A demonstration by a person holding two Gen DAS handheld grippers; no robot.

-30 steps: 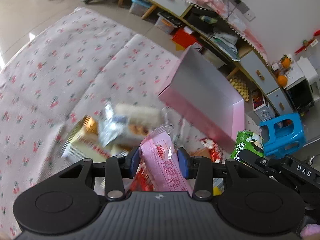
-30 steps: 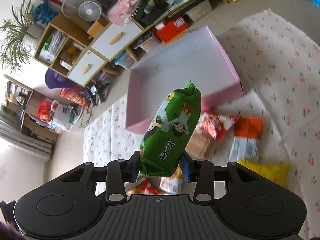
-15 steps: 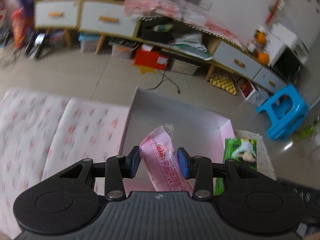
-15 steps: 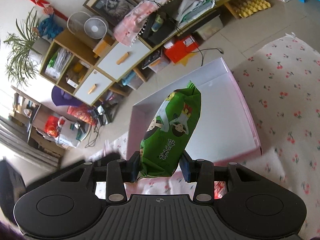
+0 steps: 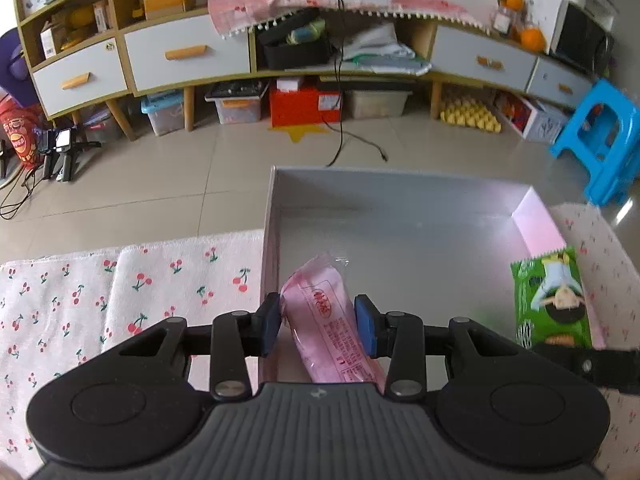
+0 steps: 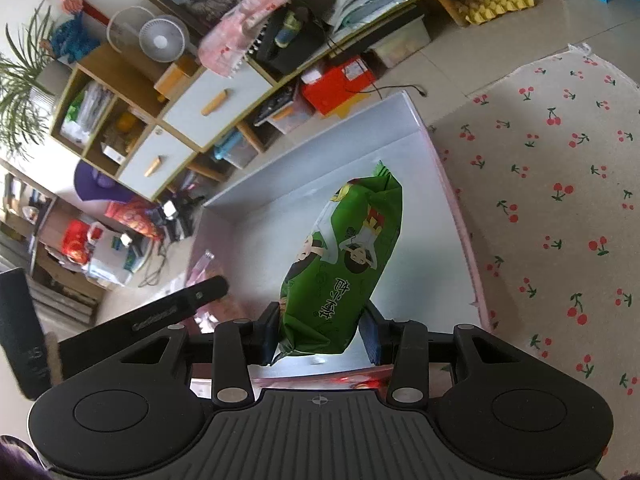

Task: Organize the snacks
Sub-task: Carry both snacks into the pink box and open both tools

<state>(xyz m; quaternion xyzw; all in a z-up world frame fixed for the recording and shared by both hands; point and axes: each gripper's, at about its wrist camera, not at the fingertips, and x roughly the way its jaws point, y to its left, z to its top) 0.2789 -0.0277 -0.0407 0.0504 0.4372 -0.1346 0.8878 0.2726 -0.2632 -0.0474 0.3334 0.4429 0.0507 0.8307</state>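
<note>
Both sets of jaws are clamped on snack packs right now. Left gripper (image 5: 316, 330) has its blue pads (image 5: 269, 329) pressed on either side of a long pink plastic snack wrapper with a red logo (image 5: 329, 330), and the pack's clear crimped end pokes forward over the near-left corner of the shallow rectangular box with a grey inside and pink outer walls (image 5: 400, 224). Can't tell if the pack touches the box floor or hangs just above it

Right gripper (image 6: 320, 338) is pinching a puffy green snack bag with cartoon figures on it (image 6: 344, 260) near its bottom end, and the bag sticks up and forward over the middle of the same box (image 6: 448, 184). In the left wrist view that green bag (image 5: 554, 300) shows at the box's right side, with a bit of the right gripper's black body under it. In the right wrist view the left gripper's black arm shows at the box's left edge.

Box sits on a cream cloth printed with red cherries (image 6: 560, 184), the same cloth (image 5: 140, 280) spreading out to its left. Behind it there's tiled floor, a long wooden sideboard with white drawers (image 5: 188, 54), a red storage box (image 5: 304, 106) underneath and a blue plastic stool (image 5: 600, 140) off to the right
</note>
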